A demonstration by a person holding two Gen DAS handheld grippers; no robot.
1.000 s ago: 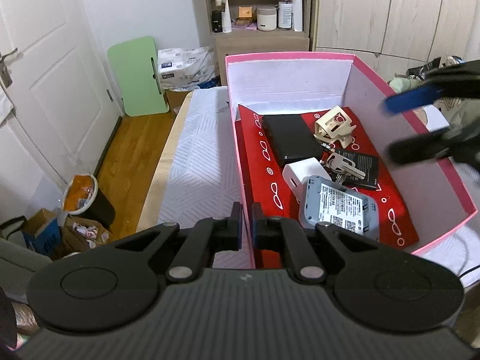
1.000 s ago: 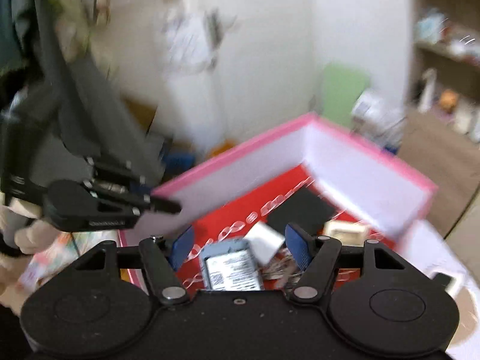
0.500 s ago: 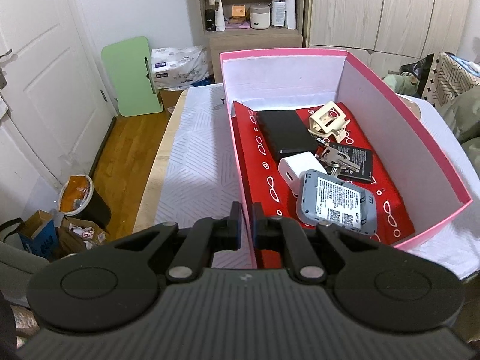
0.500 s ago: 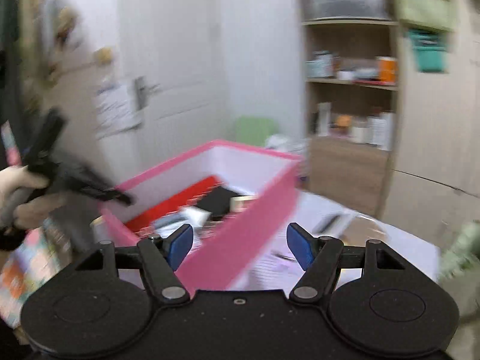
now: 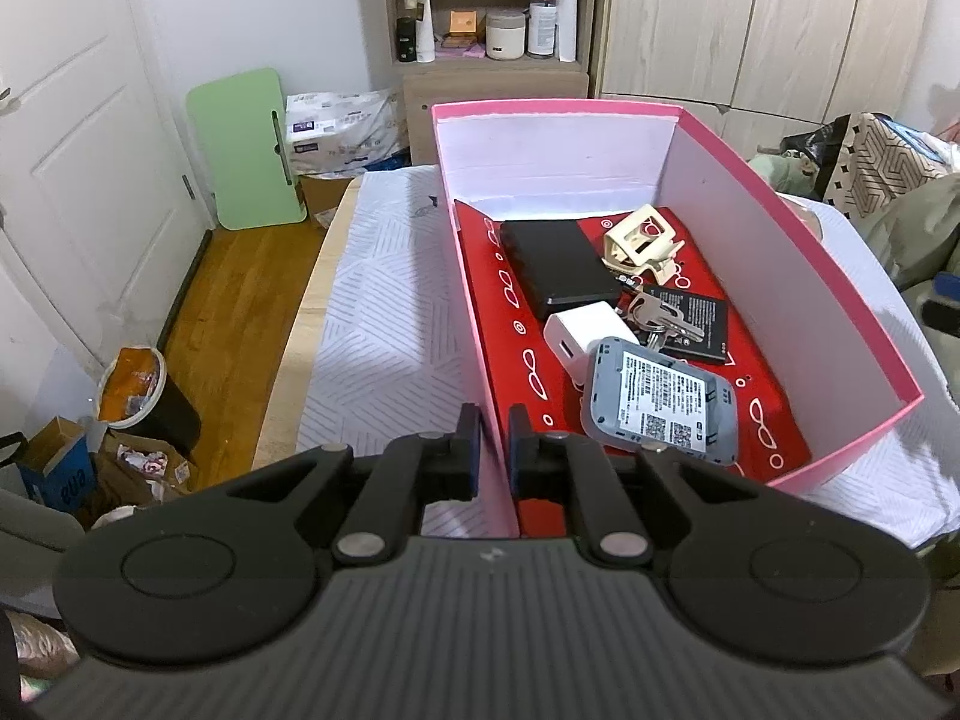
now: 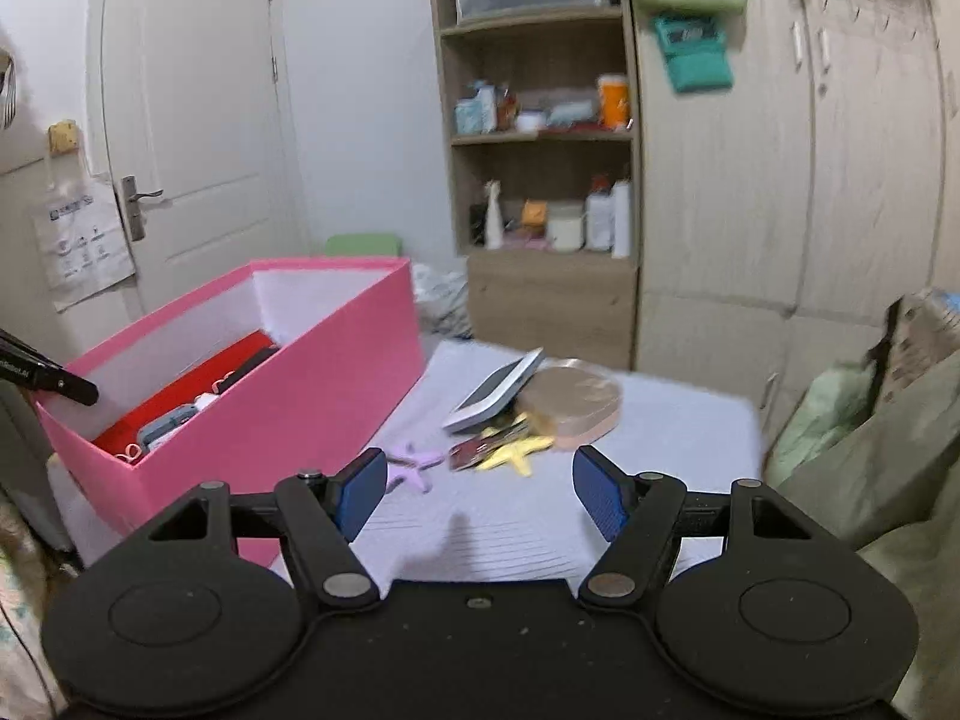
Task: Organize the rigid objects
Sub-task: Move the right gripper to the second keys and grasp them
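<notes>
Left hand-held gripper [image 5: 492,444]: clenched on box [image 5: 474,324] wall | right hand-held gripper [image 6: 474,495]: released, empty | risk: clutter [image 6: 510,420] overlaps, snagging neighbours.

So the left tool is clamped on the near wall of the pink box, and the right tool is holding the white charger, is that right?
Not quite. The left tool does clamp the pink box wall, but the right tool is open and empty, as the right wrist view shows. The white charger lies inside the box.
</notes>
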